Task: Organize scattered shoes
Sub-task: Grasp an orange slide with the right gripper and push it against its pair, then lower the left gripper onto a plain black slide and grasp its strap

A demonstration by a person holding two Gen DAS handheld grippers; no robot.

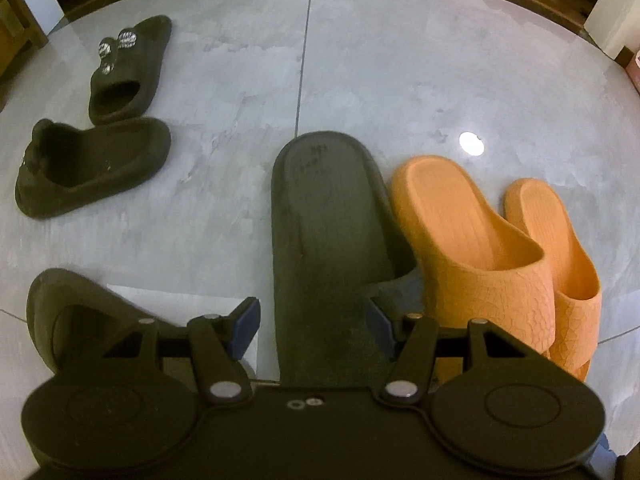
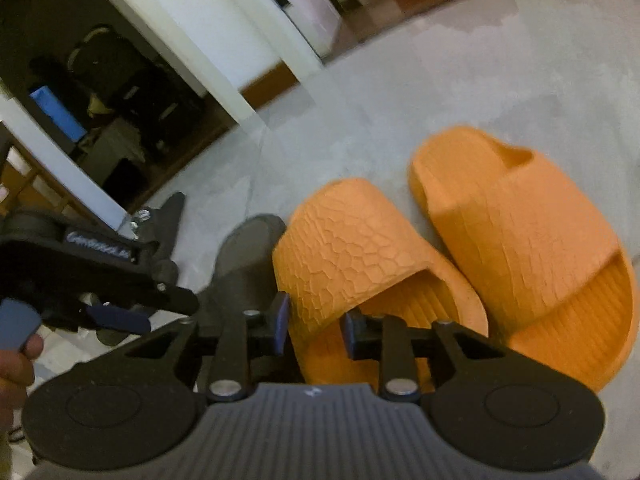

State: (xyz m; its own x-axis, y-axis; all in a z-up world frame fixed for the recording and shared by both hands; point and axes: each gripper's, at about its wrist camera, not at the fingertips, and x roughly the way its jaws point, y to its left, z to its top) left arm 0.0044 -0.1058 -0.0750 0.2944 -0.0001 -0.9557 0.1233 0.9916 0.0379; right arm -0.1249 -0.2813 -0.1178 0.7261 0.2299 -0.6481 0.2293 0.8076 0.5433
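- Your left gripper [image 1: 314, 322] points down over the dark grey slipper [image 1: 328, 240], which lies flat on the grey tile floor [image 1: 400, 60] with its heel away from you, touching the near orange slide [image 1: 472, 248].
- The left fingers [image 1: 246, 320] are wide apart, one on each side of the slipper's toe end; neither pad visibly presses it, so nothing is held.
- Judgement: this slipper looks soft, light and floppy. Pinch the upper band or one side edge; a sole grab will likely sag.
- Your right gripper [image 2: 314, 328] sits just at the heel of the near orange slide [image 2: 360, 256]. Its fingers [image 2: 282, 320] are apart, the heel rim lies between them, and the pads look clear of it.
- The second orange slide [image 2: 532, 240] lies right beside the first, same heading, so that pair looks sorted.
- Judgement: the orange foam looks thick, springy and light, with a textured strap. The strap edge is the best hold.
- Left to sort: two dark slides [image 1: 128, 68] lie well apart at far left, one of them on its side, and another dark slipper [image 1: 80, 316] lies beside the left gripper.
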